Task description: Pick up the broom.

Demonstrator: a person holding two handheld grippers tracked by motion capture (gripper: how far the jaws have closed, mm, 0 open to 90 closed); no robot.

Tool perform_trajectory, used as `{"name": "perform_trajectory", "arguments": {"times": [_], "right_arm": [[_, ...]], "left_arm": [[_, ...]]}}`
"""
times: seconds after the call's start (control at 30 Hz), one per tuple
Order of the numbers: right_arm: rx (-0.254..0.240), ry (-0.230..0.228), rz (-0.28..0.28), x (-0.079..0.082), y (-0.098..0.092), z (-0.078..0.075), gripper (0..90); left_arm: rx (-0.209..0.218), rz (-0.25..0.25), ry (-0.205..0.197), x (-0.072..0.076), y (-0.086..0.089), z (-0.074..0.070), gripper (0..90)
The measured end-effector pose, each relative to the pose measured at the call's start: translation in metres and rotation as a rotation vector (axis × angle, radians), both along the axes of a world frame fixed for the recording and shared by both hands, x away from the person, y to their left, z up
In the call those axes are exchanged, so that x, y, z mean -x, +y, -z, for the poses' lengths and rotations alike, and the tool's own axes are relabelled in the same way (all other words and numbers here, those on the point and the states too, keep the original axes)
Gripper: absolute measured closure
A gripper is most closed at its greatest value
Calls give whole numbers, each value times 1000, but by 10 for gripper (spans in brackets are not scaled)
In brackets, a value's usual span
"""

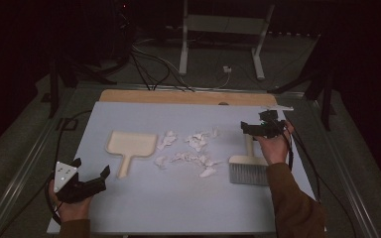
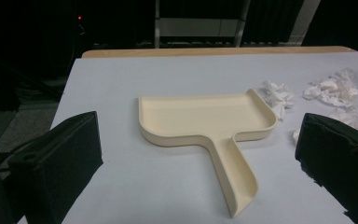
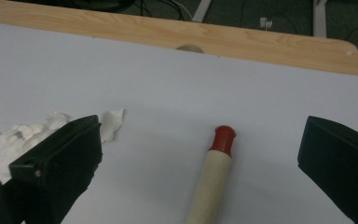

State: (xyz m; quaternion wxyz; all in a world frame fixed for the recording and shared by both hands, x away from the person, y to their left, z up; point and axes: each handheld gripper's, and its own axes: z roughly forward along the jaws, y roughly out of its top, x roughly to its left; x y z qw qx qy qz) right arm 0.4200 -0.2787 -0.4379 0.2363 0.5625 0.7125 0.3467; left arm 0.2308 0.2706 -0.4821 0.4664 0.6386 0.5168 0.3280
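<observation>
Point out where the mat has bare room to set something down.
Free: the near strip of the mat below the dustpan and brush, and the far strip toward the wooden edge. Crowded: the middle, where paper scraps lie between dustpan and brush.

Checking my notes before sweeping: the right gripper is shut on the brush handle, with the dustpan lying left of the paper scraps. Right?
Not quite. The right gripper is open, its jaws wide on either side of the brush handle, as the right gripper view shows. The dustpan does lie left of the paper scraps.
</observation>
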Motion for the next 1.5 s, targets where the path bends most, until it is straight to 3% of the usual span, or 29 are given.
{"name": "perform_trajectory", "arguments": {"times": [0.2,0.53,0.7,0.9,1.1,1.27,1.37,1.43,1.5], "right_arm": [[18,33,8,-15,1,6,0],[-1,77,27,-32,-3,18,0],[15,125,46,-41,-5,30,23],[29,206,85,-51,-8,46,233],[57,225,93,-57,-4,57,409],[73,228,132,-62,-3,64,475],[52,241,143,-63,0,67,484],[99,237,155,-64,5,69,497],[92,246,173,-65,6,71,534]], "left_arm": [[0,-1,1,0,0,0,12],[1,-2,2,0,0,1,12],[-2,-1,4,0,0,1,12],[0,-1,6,0,0,2,12],[1,0,5,0,0,2,12],[3,-2,5,0,1,2,12],[5,-4,4,0,1,2,12],[6,-5,5,0,1,3,12],[1,-2,5,1,1,2,12]]}}
